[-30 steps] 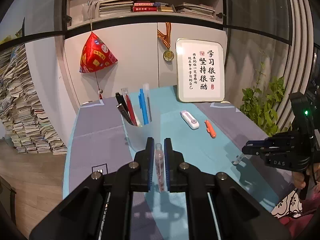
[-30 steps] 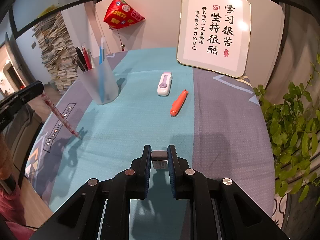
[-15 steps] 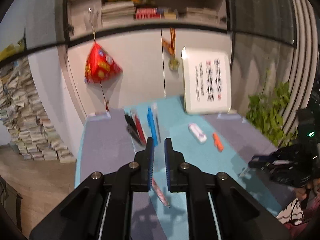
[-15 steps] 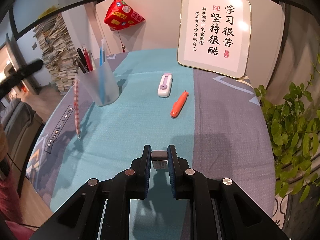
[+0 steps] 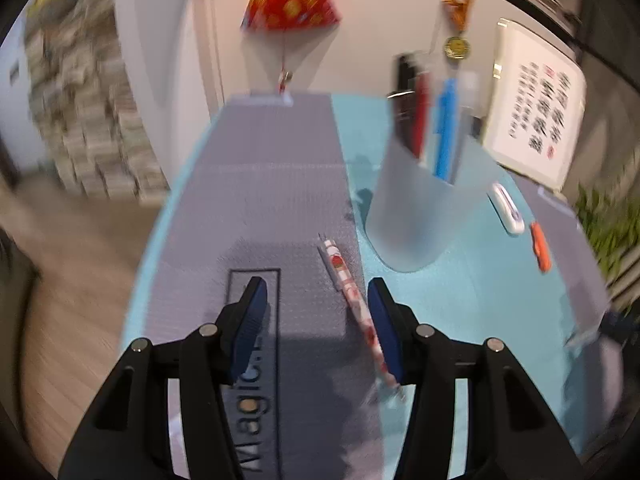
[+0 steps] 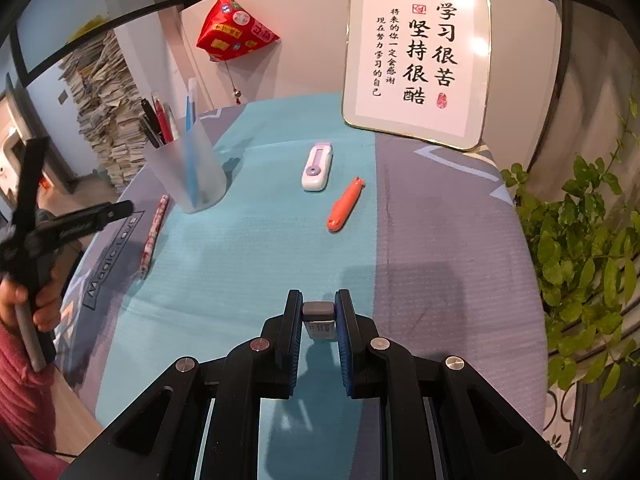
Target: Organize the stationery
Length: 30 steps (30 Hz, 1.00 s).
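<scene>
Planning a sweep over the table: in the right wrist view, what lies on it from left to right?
Patterned pen → frosted pen cup → white and purple case → orange cutter.

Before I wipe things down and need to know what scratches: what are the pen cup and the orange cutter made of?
The pen cup looks like frosted translucent plastic: the pens show dimly through its matt wall. The orange cutter looks like smooth moulded plastic with a slight sheen, though that is uncertain.
</scene>
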Motion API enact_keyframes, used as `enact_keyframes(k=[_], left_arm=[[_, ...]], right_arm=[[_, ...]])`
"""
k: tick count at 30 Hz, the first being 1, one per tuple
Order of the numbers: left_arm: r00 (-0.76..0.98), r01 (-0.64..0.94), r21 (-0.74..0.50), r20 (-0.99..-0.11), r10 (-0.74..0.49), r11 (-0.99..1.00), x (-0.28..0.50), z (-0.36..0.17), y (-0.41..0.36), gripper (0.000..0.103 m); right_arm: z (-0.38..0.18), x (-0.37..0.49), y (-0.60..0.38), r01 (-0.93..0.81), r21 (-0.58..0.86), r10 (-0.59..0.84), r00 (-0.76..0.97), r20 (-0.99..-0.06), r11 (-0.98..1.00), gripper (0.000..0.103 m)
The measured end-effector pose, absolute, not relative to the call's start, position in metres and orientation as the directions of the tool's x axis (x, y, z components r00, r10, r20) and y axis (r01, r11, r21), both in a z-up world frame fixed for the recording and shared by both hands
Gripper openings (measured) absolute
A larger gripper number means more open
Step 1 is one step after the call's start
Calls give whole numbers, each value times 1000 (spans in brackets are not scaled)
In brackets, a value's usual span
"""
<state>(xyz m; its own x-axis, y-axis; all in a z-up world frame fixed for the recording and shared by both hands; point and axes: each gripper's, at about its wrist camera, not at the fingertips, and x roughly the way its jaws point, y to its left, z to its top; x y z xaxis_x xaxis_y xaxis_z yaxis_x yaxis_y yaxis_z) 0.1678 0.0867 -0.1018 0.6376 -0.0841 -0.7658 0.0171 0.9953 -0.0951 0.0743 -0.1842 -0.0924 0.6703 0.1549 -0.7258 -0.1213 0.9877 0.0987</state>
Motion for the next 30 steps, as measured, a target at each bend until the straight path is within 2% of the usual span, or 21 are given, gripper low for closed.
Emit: enact_keyframes(k=[5,7,12,15,20,30], left_arm=[[606,-32,-113,-792,-70,993,191,-110,77,48],[586,-31,-105,-808,-67,994,200,-115,70,39],[549,-66,-66,-836,-19,996,215,-128,65,27],[542,-71,-57,-840,-9,996,213,-128,66,11],[538,-65,-124,-840,-69,990,204,-123,73,11],[724,21,-137,-681,-110,990,141,-40,76,11]], right_arm=[[-93,76,-183,-116,96,149,672,-725,989,17],[-93,77,-183,-117,96,150,671,-726,988,17],[-92,78,-185,-107,102,148,674,-724,989,17],[-92,79,-189,-102,110,150,674,-723,989,17],[-92,81,-192,-100,119,155,674,-722,988,17],[-91,78,-189,-110,123,165,678,-716,986,17]])
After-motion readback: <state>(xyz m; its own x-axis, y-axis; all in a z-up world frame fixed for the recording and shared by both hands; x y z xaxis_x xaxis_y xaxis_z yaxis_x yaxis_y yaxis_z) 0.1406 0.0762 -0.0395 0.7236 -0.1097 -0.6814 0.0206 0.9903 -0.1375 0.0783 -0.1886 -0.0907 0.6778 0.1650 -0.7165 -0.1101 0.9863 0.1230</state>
